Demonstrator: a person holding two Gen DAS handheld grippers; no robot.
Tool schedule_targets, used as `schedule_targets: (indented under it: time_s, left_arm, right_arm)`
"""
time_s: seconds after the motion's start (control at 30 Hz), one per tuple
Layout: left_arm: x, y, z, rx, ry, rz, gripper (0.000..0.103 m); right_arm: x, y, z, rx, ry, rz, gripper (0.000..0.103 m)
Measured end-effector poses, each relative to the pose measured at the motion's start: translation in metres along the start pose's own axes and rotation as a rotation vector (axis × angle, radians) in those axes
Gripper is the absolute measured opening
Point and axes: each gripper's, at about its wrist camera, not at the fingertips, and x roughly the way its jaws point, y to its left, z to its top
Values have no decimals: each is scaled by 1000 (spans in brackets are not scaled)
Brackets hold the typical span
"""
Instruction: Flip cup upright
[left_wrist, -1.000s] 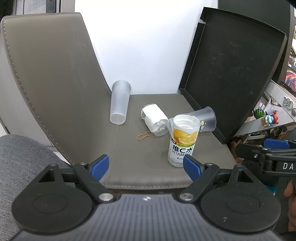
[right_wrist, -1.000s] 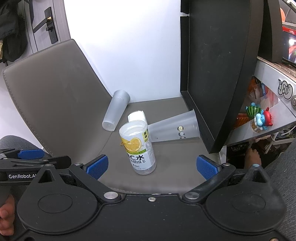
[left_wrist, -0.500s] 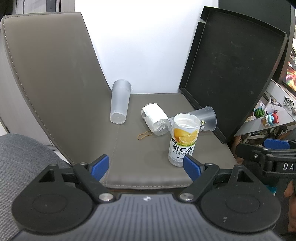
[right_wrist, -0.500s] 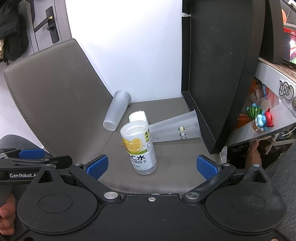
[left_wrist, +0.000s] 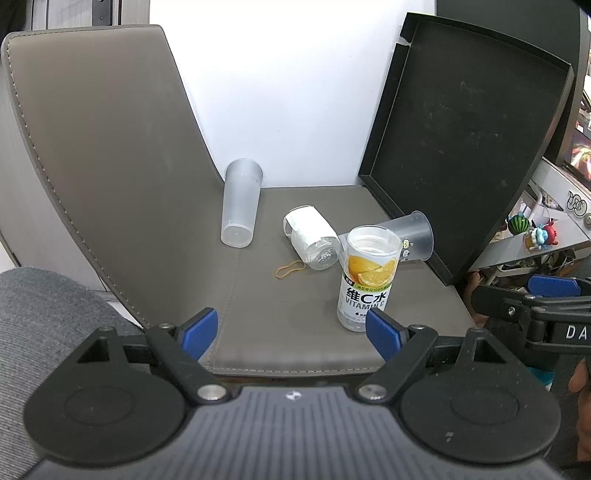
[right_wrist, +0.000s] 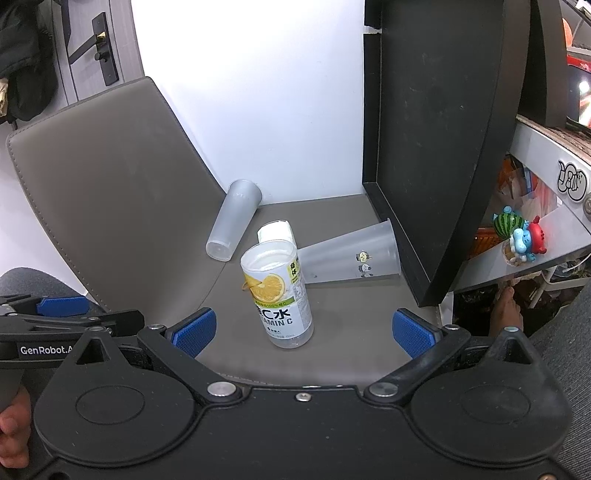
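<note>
Both tongs, left (left_wrist: 291, 330) and right (right_wrist: 303, 328), hang back at 6 o'clock off the chair seat (left_wrist: 288, 328), jaws wide apart and empty, likely lining up a reach. One cup (left_wrist: 240, 205) lies at 11 o'clock against the backrest. Another cup (right_wrist: 351, 258) lies at 1 o'clock behind the bottle (right_wrist: 279, 295), its mouth by the tray (right_wrist: 436, 147).

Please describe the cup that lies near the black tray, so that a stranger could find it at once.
On the grey chair seat, look at the black tray leaning on the right. The clear cup lies on its side beside it, mouth toward the tray. Unlike the frosted cup, it carries small cartoon stickers.
</note>
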Motion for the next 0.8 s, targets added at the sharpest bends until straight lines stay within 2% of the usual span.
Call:
schedule_targets:
  time_s: [0.8]
  left_arm:
    - [-2,-2,-1,13,-8,1,86]
  right_arm:
    - [1,0,0,0,3,-5,103]
